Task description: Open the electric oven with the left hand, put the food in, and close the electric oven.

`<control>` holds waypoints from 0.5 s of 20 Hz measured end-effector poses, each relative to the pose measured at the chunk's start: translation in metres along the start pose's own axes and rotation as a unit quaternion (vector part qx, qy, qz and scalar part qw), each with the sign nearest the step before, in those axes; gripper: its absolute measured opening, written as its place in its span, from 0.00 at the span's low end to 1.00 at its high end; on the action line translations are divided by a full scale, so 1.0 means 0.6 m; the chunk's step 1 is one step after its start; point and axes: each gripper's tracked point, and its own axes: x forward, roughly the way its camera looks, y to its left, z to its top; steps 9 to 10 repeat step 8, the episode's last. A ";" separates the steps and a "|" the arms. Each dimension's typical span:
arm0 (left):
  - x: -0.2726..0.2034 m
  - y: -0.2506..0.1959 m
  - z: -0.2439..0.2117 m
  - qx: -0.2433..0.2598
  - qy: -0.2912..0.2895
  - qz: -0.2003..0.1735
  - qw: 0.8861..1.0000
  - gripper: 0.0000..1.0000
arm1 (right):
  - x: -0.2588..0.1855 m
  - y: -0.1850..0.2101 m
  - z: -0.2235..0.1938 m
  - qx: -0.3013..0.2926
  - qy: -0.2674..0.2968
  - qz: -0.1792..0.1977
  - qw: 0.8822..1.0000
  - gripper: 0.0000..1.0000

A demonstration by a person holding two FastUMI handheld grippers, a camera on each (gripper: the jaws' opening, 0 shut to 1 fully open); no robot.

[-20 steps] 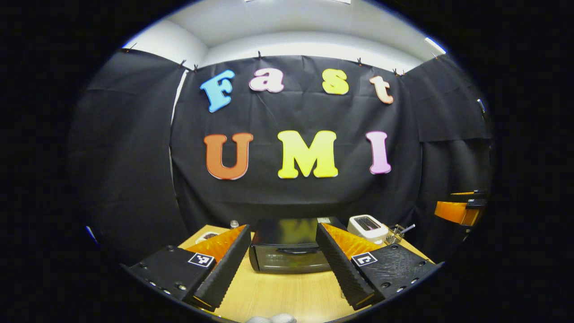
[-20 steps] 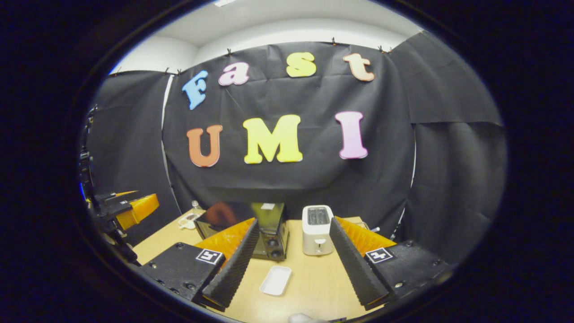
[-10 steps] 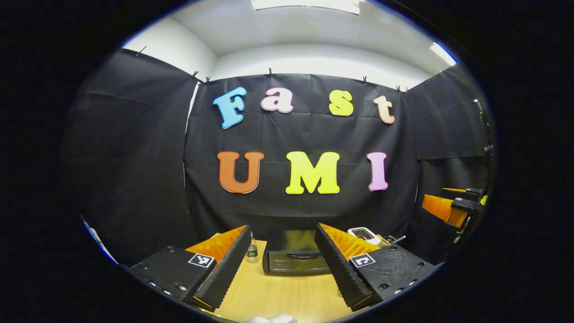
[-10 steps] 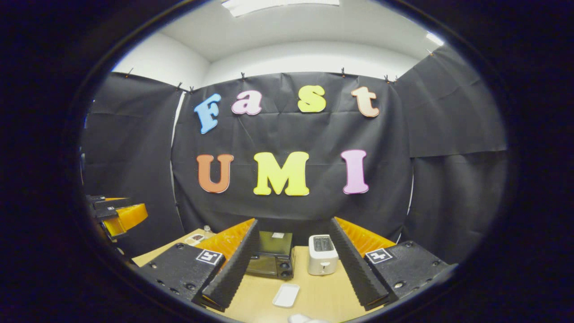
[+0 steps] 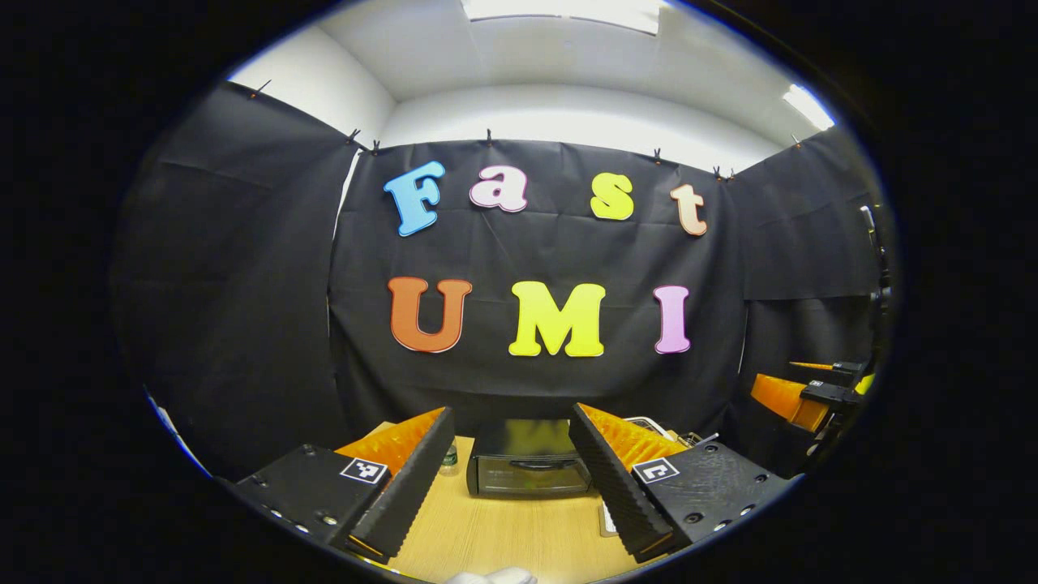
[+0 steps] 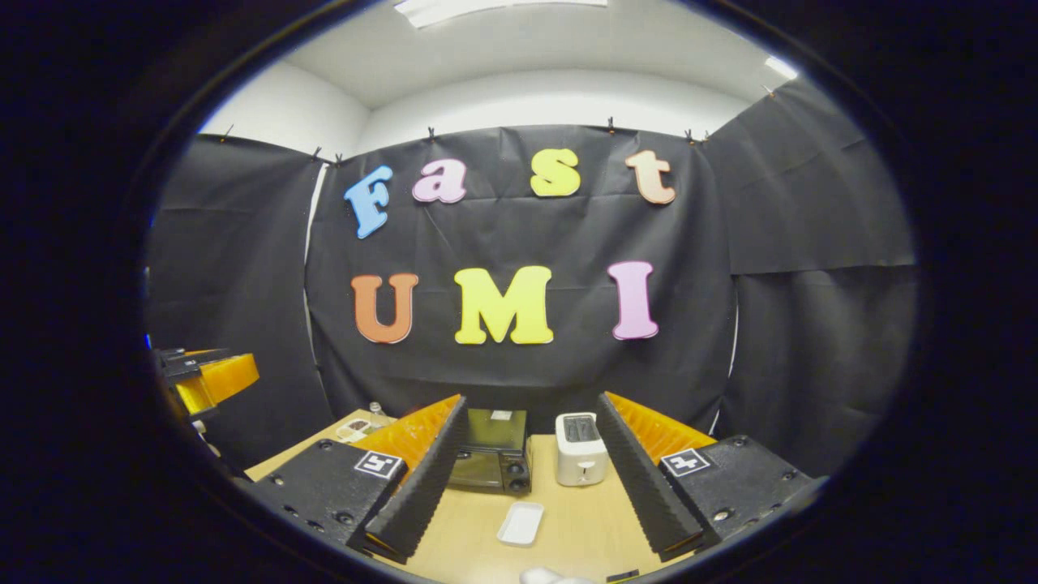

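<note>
Oven first: a dark, boxy electric one with its door closed, a curved handle across the upper front and a glossy top that catches the wall's colours. It sits toward the back of the light wooden desk, straight ahead between the fingers of the left hand-held gripper, whose jaws stand wide apart with nothing in them. A small bottle stands just left of the oven.

From the right gripper view the oven is seen at an angle, so its side panel with two round knobs shows. A white toaster stands just beside it on its right, and a shallow white tray lies on the desk in front, nearer the camera; what it holds, I cannot tell. The right hand-held gripper is also spread open and empty, well back from everything. At the far left edge of this view the other gripper hangs in the air.
</note>
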 end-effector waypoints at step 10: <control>0.007 -0.008 0.001 -0.002 0.003 -0.005 1.000 0.94 | 0.004 0.000 0.001 0.002 0.004 0.002 1.000 1.00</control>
